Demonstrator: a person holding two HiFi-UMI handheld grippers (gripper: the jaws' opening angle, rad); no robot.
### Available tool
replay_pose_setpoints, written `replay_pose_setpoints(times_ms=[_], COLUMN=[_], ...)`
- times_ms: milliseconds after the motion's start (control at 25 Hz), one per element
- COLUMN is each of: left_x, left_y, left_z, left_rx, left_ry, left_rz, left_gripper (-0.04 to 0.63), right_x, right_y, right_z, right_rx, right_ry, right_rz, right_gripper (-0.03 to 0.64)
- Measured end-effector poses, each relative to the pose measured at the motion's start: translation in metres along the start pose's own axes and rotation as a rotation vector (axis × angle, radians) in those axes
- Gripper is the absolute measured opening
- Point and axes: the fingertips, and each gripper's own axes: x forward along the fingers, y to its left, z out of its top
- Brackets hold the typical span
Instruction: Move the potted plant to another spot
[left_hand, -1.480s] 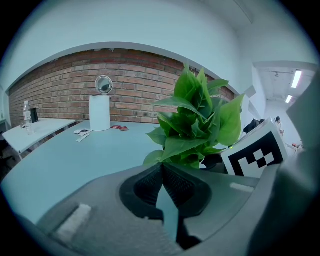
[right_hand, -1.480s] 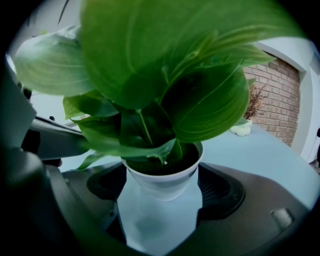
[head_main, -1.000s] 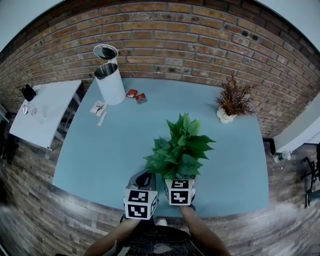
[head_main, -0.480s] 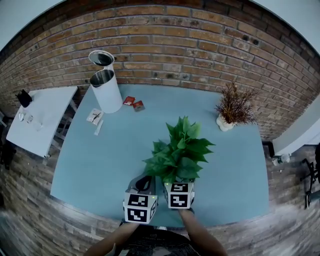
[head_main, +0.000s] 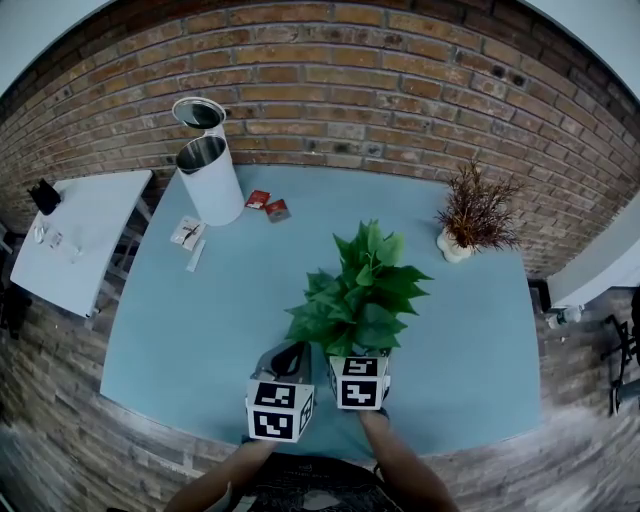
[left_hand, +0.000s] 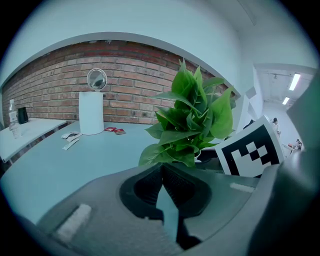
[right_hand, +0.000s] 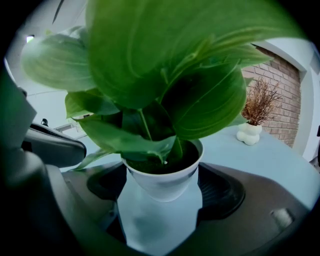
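White plastic sits between the jaws of the right gripper (right_hand: 163, 189). They are clamped on either side of the pot just under its rim, so the potted plant (head_main: 360, 295) stands upright at its twelve o'clock, leaves spilling back over the tool. I can't tell whether the pot's base rests on the blue table (head_main: 200, 310). The left gripper (left_hand: 161, 172) waits just beside, at nine o'clock, jaws pressed together on nothing. A white bin (head_main: 210, 178) stands far off at eleven o'clock and a dried plant (head_main: 475, 212) at two. The right hand alone, I'd say, carries this move.
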Motion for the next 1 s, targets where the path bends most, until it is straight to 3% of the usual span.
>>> replay_pose_setpoints(times_ms=[520, 1000], left_x=[0.021, 0.022], left_y=[0.003, 0.003], left_z=[0.0, 0.003], left_rx=[0.003, -0.003], left_ry=[0.0, 0.03], left_rz=[-0.011, -0.021], left_gripper=[0.002, 0.002], right_x=[0.022, 0.025], right_y=[-0.01, -0.013], right_z=[0.011, 0.019], right_rx=[-0.012, -0.015], right_ry=[-0.037, -0.008], right_rz=[-0.004, 0.002], right_gripper=[0.44, 0.439])
